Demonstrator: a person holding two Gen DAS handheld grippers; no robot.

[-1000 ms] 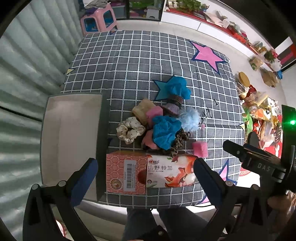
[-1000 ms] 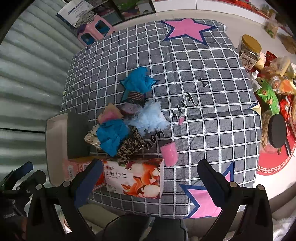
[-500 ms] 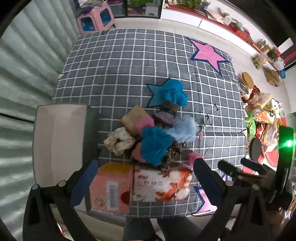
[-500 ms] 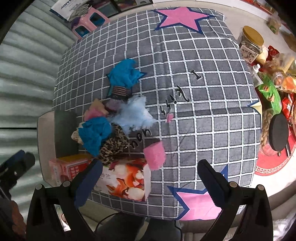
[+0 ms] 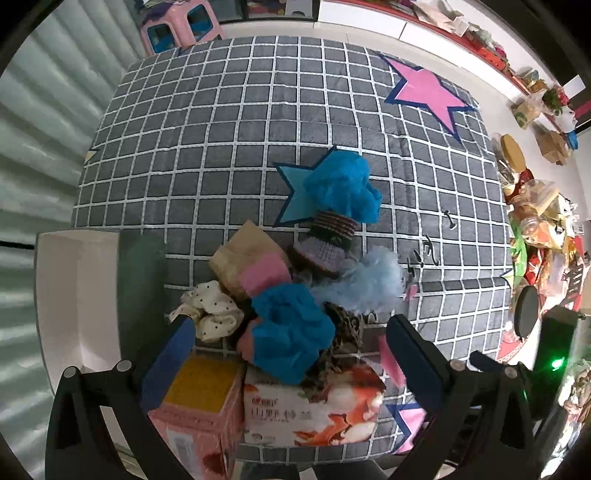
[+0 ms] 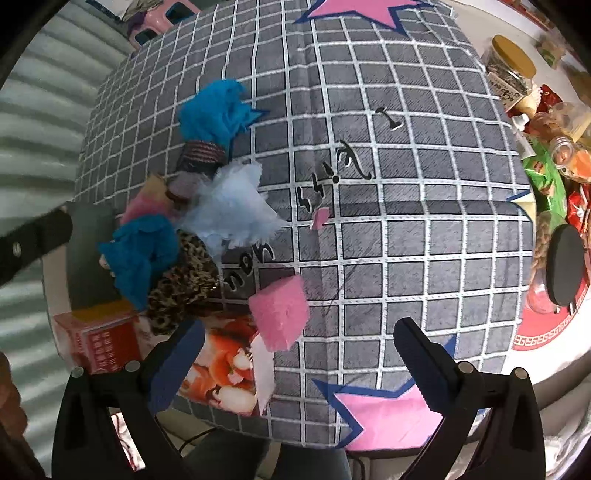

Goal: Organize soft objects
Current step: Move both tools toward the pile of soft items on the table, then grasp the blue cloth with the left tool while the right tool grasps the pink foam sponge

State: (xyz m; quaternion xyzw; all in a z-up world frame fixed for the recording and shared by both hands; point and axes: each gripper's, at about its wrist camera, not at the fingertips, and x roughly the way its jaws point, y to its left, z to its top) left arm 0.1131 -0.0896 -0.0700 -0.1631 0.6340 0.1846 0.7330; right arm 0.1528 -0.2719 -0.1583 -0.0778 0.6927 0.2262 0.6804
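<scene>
A heap of soft items lies on the grey checked cloth [image 5: 221,129]: a blue mesh puff [image 5: 291,332], a second blue puff [image 5: 343,188], a pale blue fluffy piece [image 5: 369,284], a cream dotted scrunchie [image 5: 214,310], a leopard scrunchie [image 6: 181,284], a knitted striped piece [image 5: 328,236] and a tan and pink sponge [image 5: 251,262]. A pink sponge cube [image 6: 280,310] sits apart, just ahead of my open right gripper [image 6: 295,362]. My left gripper [image 5: 291,354] hangs open over the near blue puff and the boxes.
Two cartons stand at the table's near edge, a pink one [image 5: 195,413] and a printed one [image 5: 314,406]. A white bin [image 5: 74,295] sits at the left. Jars and snack packets [image 6: 546,147] crowd a side table on the right. A pink stool [image 5: 177,26] stands beyond.
Both grippers have come lower and closer to the heap; the items look larger. The right gripper has closed in on the pink sponge cube. Both stay open.
</scene>
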